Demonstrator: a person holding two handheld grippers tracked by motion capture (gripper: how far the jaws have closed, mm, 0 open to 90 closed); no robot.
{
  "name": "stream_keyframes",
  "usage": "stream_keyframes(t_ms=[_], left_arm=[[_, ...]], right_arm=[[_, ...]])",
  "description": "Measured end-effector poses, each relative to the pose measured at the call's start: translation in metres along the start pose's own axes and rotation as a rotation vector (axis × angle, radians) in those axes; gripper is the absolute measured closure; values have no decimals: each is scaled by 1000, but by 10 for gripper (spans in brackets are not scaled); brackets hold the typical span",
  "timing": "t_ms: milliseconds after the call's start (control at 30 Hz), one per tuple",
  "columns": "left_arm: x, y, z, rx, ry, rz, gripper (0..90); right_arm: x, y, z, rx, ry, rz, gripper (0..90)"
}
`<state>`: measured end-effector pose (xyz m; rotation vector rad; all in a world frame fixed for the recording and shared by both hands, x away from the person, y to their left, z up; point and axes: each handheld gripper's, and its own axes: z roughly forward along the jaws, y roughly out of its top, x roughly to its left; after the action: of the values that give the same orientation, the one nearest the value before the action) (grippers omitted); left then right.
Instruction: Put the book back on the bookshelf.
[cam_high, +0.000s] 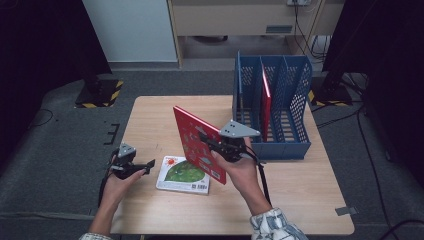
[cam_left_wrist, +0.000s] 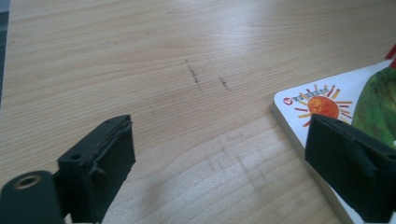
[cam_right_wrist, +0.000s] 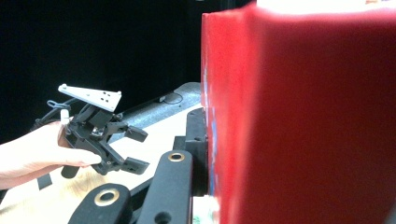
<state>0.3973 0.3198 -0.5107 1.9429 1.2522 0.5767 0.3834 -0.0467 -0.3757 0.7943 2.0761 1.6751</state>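
Red hardcover book stood tilted above mid-table, clamped in the right hand-held gripper; the left hand-held gripper gaped empty. Book could slip or clip the blue rack.

Blue file rack on the wooden table — one red book inside.

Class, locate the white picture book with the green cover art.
In the high view the white picture book lies flat on the table, between the left gripper and the lifted red book.
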Motion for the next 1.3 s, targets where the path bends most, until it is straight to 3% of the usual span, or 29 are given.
stream_keyframes(t_ms=[533, 967, 1300], left_arm=[[6, -5, 1, 7, 28, -3, 38], [6, -6, 4, 26, 40, 20, 38], [3, -9, 11, 72, 43, 54, 38]], right_arm=[[-9, -7, -34, -25, -31, 19, 796], [-16, -12, -62, -55, -61, 42, 796], [-25, -20, -86, -58, -84, 56, 796]])
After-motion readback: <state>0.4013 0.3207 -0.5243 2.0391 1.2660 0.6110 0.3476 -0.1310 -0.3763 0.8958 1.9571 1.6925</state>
